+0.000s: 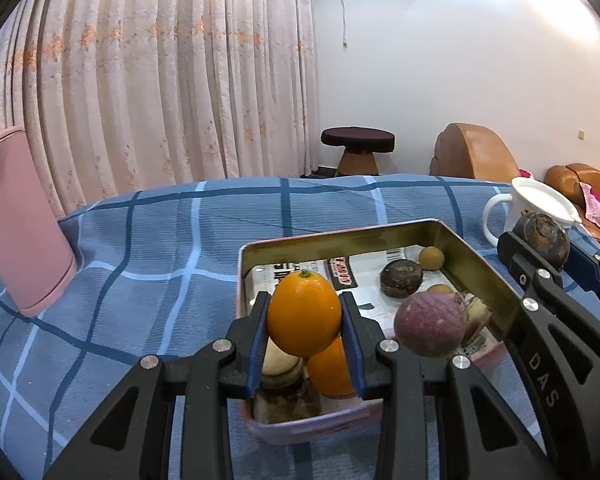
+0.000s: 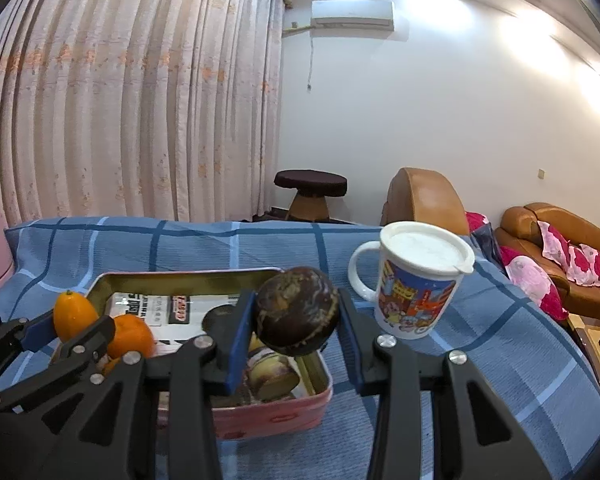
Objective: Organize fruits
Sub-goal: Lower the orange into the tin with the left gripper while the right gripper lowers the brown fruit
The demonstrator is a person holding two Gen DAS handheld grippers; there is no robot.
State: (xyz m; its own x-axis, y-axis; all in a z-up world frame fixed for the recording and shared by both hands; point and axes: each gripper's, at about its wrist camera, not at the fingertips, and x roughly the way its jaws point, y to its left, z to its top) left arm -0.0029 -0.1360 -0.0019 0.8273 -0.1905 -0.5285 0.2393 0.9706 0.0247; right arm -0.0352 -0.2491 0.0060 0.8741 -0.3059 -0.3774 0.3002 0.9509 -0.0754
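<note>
My left gripper [image 1: 305, 316] is shut on an orange citrus fruit [image 1: 304, 313] and holds it above the near end of a pink tin tray [image 1: 476, 258]. In the tray lie another orange [image 1: 330, 368], a purple round fruit [image 1: 429, 324], a dark brown fruit [image 1: 401, 278] and small tan fruits [image 1: 431, 257]. My right gripper [image 2: 298, 316] is shut on a dark brown round fruit [image 2: 297, 311] above the tray's right side [image 2: 320, 368]. The right gripper also shows at the right of the left wrist view [image 1: 540, 248], and the left one at the left of the right wrist view [image 2: 66, 326].
The tray sits on a table under a blue checked cloth [image 1: 160, 248]. A white lidded mug [image 2: 418, 280] with a cartoon print stands right of the tray. A pink container [image 1: 18, 220] stands at the far left. Brown sofas [image 2: 556, 232] and a stool [image 2: 310, 192] lie beyond the table.
</note>
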